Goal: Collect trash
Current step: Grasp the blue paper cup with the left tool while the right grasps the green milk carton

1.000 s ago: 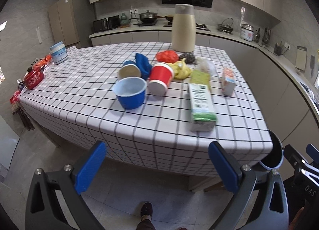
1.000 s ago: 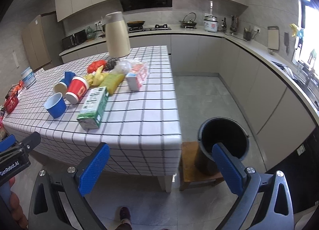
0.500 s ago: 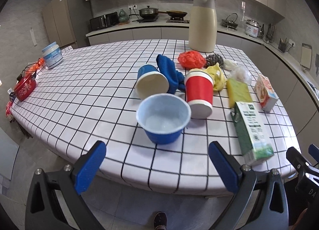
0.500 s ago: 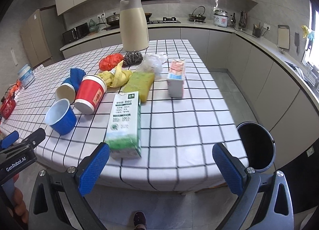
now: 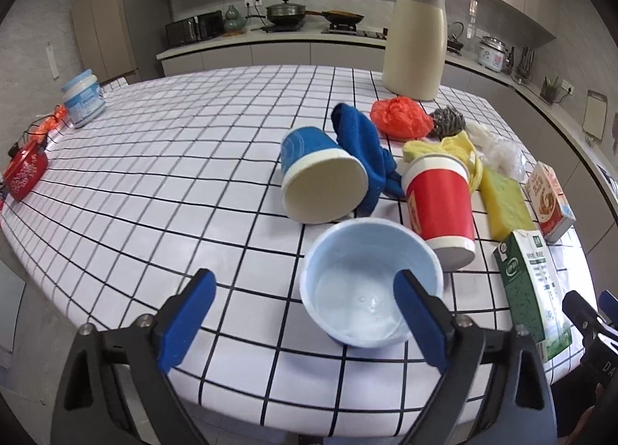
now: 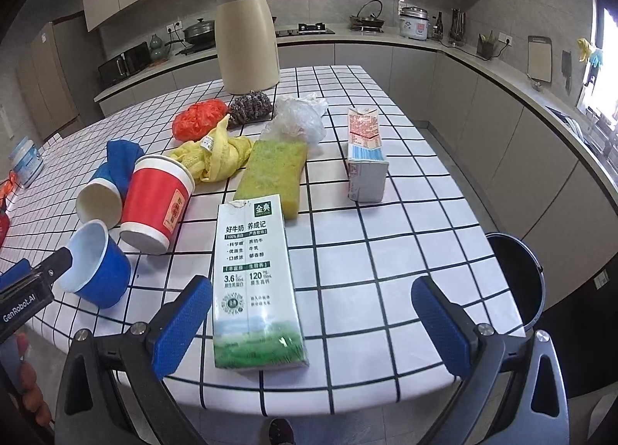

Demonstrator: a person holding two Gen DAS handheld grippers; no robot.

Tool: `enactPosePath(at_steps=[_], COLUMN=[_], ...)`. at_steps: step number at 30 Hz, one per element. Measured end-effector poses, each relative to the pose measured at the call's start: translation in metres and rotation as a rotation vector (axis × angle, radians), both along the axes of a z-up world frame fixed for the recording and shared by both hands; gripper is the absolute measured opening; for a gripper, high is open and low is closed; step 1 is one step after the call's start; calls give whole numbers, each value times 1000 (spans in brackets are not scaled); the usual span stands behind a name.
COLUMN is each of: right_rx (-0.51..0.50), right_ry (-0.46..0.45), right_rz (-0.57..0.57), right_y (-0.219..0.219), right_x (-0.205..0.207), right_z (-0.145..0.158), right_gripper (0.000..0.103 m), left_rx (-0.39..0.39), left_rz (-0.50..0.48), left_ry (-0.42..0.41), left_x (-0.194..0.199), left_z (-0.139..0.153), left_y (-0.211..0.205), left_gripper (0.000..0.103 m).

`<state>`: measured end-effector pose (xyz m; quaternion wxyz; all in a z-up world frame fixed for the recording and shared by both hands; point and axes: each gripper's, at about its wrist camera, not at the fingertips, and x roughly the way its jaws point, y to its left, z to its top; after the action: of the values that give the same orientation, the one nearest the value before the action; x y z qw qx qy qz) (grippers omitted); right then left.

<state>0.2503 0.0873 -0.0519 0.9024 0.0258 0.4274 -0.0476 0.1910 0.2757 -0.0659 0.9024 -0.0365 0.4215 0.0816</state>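
Note:
An upright blue paper cup [image 5: 370,282] stands near the front edge of the checked table [image 5: 174,174]. My left gripper [image 5: 305,313] is open, its right finger over the cup's rim, its left finger to the cup's left. A green and white milk carton [image 6: 257,282] lies flat; my right gripper [image 6: 313,325] is open around its near end, above the table edge. A red cup [image 6: 156,205], a tipped blue cup [image 5: 320,182], a small red and white carton [image 6: 365,155], a yellow sponge [image 6: 274,174] and a clear plastic bag [image 6: 297,116] lie further back.
A black trash bin [image 6: 517,279] stands on the floor right of the table. A tall beige jug [image 6: 245,35], steel scourer [image 6: 249,105], orange bag [image 6: 199,118], yellow cloth [image 6: 216,153] and blue cloth [image 5: 359,143] sit further back. A white jar [image 5: 83,99] is far left.
Both grippers have moved forward and closer to the table. The left one now reaches the blue cup and the right one now reaches the milk carton.

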Motion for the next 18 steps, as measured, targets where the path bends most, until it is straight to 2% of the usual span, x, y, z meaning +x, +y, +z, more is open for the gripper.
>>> enactPosePath(at_steps=[4,7,10,12,13,15,17,18], right_rx=[7,0,3,2,2,8,13,23], right_ry=[15,30,46,53,58,67,73,79], right_rz=[2,7,14,21,26,31,34,40], right_y=[7,12,16,19,20,21,22,21], right_x=[11,20,27,32,34,37,38,39], right_z=[-9,-17,-24,-28,-30,-34,-38,-40], right_gripper=[103,103,103,103,103,98,78,73], left_rx=[-19,-34,-57,-70,-79,-74,-79,-82], left_rz=[-21,-38,-58,-68,-76,-85,-93,-94], left_ry=[43,71,89,94,90,87,82,77], left_x=[13,20,23,23,22,21,19,18], left_z=[-13,-21,-27,-29,-29,-28,-27,-26], left_y=[5,7,9,9,9,8,8,9], left_gripper=[78,66,48,31,28,17,15,14])
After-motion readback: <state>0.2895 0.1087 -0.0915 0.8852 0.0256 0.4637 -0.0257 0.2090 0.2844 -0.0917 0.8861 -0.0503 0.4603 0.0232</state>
